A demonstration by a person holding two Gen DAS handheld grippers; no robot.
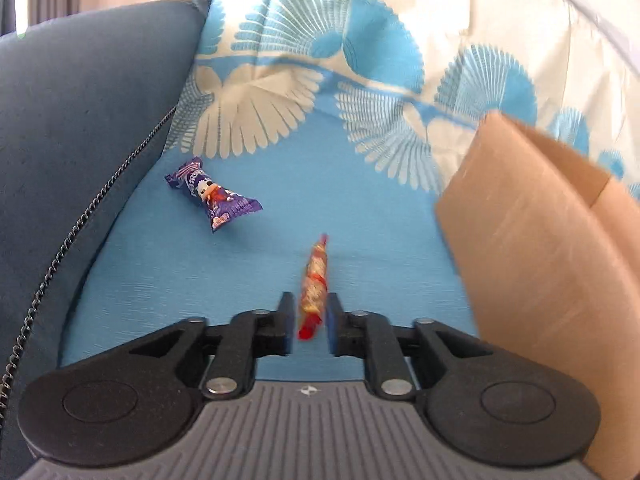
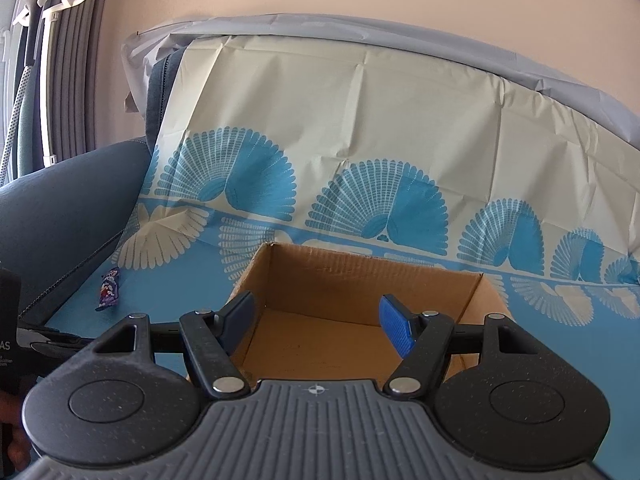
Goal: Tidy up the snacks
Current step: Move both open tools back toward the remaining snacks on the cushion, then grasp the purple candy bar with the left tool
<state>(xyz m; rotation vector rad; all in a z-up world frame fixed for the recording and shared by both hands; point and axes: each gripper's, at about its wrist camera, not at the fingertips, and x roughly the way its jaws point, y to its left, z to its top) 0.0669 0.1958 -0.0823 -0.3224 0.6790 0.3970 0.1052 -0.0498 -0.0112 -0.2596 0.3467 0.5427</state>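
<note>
The left gripper [image 1: 311, 318] has its jaws narrowed around a red and yellow wrapped candy [image 1: 315, 286], whose red twisted end sits between the two blue pads [image 1: 331, 320] while the rest of the wrapper points away along the fingers; a thin gap shows on either side, so I cannot tell whether the pads actually press on it. The candy lies over the blue part of a patterned cloth [image 1: 280, 128] printed with blue and cream fan shapes. A purple snack packet [image 1: 212, 196] lies on the same cloth well to the left and further off, near the dark blue sofa arm [image 1: 80, 120] with its zip edge. An open cardboard box [image 1: 540, 248] stands just to the right of the left gripper. In the right wrist view the right gripper [image 2: 318, 322] hangs with its jaws spread wide and nothing between them, right over the near edge of the cardboard box, whose brown inside looks bare, and the purple packet shows small at the far left
</note>
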